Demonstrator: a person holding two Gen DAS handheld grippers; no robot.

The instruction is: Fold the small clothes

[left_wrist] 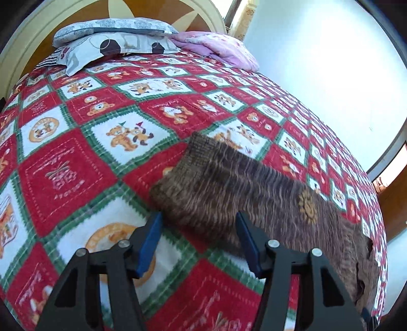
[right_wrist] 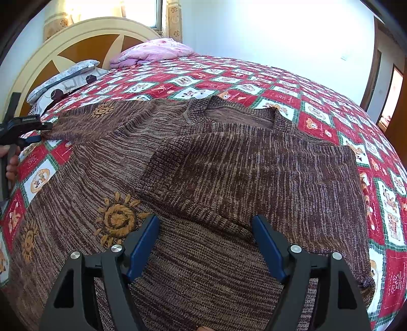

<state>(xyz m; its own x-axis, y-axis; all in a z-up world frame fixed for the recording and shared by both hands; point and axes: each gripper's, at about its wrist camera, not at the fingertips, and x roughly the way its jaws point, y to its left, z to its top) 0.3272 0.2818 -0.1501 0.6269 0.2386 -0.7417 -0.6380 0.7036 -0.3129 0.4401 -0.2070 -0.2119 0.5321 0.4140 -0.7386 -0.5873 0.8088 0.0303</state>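
both of my grippers, left gripper (left_wrist: 198, 229) and right gripper (right_wrist: 204, 234), are hanging wide open. brown sweater (right_wrist: 229, 157) is looking soft, floppy; i am eyeing the left sleeve cuff (left_wrist: 201, 150) for a pinch.

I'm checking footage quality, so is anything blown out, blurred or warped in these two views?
Left wrist view: the wall is blown out white, the brown sweater looks slightly smeared. Right wrist view: the sweater knit is sharp, the window glares. Both bend the bedspread into a fisheye dome.
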